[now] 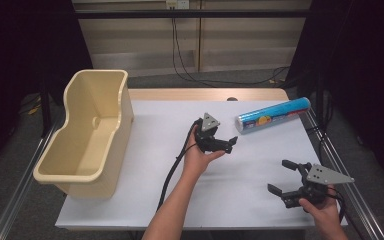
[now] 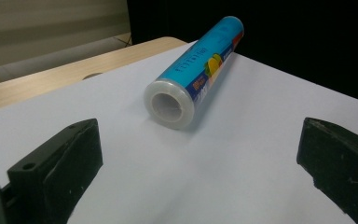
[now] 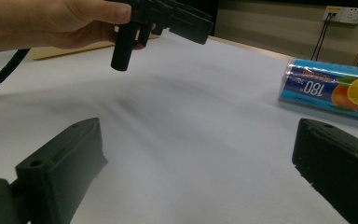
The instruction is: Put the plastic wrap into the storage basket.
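Near table's far edge (image 1: 205,95): roll (image 1: 272,115), left gripper (image 1: 228,144) just short.

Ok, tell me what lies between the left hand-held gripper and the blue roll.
Nothing: in the left gripper view, bare white tabletop separates the open left hand-held gripper from the blue roll.

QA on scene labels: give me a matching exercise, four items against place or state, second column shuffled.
1. blue roll
2. beige tub
3. left gripper
4. right gripper

a. at the table's left edge
b. open, at the near right corner
c. lying on its side, far right
d. open, aimed at the roll's end

Pairs: 1-c, 2-a, 3-d, 4-b
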A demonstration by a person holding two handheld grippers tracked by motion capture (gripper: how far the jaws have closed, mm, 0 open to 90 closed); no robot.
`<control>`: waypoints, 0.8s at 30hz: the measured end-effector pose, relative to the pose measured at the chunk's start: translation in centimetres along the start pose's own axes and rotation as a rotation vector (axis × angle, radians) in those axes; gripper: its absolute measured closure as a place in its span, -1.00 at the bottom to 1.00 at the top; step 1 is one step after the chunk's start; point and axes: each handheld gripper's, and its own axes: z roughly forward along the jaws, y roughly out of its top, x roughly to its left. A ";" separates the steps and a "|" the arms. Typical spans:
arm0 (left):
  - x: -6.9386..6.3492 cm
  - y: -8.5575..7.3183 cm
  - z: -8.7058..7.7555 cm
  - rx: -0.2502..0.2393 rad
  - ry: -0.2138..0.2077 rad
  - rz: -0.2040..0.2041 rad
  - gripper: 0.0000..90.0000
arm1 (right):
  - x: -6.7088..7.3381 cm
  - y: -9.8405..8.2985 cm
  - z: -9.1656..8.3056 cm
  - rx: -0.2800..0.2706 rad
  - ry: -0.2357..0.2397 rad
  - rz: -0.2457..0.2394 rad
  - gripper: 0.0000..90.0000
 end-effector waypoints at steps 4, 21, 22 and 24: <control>0.0 0.5 1.5 0.012 -0.006 0.008 -1.00 | 0.0 0.0 0.0 0.001 0.001 0.001 -0.96; 0.7 2.1 8.0 0.063 0.017 0.008 -0.94 | 0.1 0.0 0.2 0.005 0.010 -0.006 -0.95; 0.7 2.2 8.6 0.071 0.021 0.014 -0.93 | 0.0 0.0 0.1 0.005 0.005 -0.009 -0.95; 0.7 2.1 8.9 0.078 0.019 0.022 -0.91 | -0.1 0.0 0.0 0.004 0.003 -0.006 -0.95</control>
